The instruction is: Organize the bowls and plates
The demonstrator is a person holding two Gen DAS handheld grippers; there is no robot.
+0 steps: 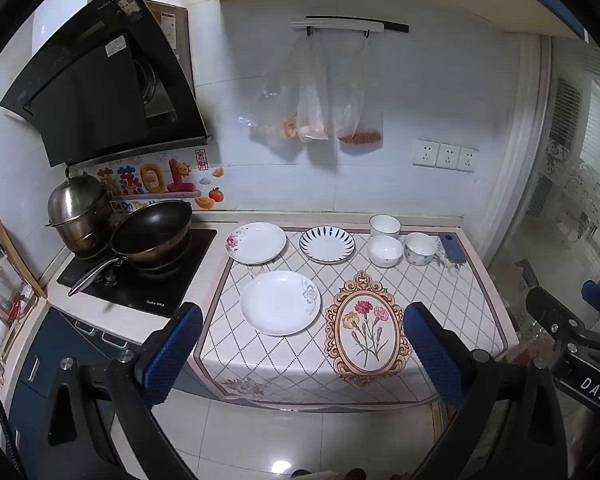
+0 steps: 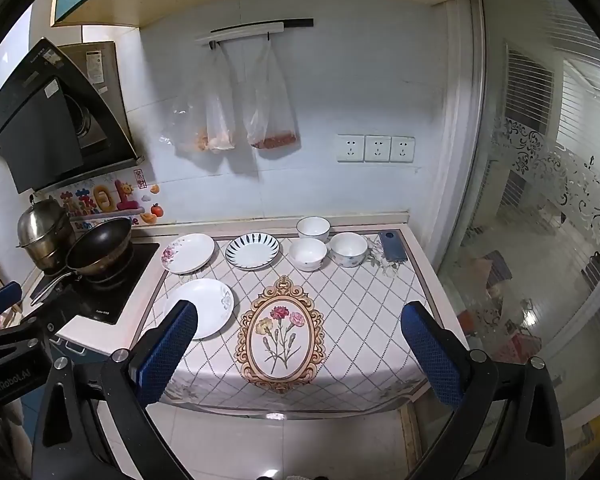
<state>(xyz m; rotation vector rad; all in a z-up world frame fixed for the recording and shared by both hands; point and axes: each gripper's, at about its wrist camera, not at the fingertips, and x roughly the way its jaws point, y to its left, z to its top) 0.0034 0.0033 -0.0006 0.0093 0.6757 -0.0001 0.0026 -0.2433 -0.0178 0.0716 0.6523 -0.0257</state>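
Three plates lie on the cloth-covered counter (image 1: 440, 304): a white plate with a grey flower (image 1: 280, 302) (image 2: 204, 306) at the front, a pink-flower plate (image 1: 256, 242) (image 2: 188, 253) behind it, and a blue-striped plate (image 1: 327, 244) (image 2: 252, 250). Three white bowls (image 1: 385, 251) (image 2: 308, 254) stand apart at the back right. My left gripper (image 1: 302, 356) is open and empty, in front of the counter edge. My right gripper (image 2: 300, 356) is open and empty, also short of the counter.
A wok (image 1: 152, 232) and a steel pot (image 1: 80, 216) sit on the stove at left. A phone (image 1: 452, 247) lies at the counter's back right corner. Plastic bags (image 1: 312, 96) hang on the wall. A glass partition (image 2: 540, 240) stands at right.
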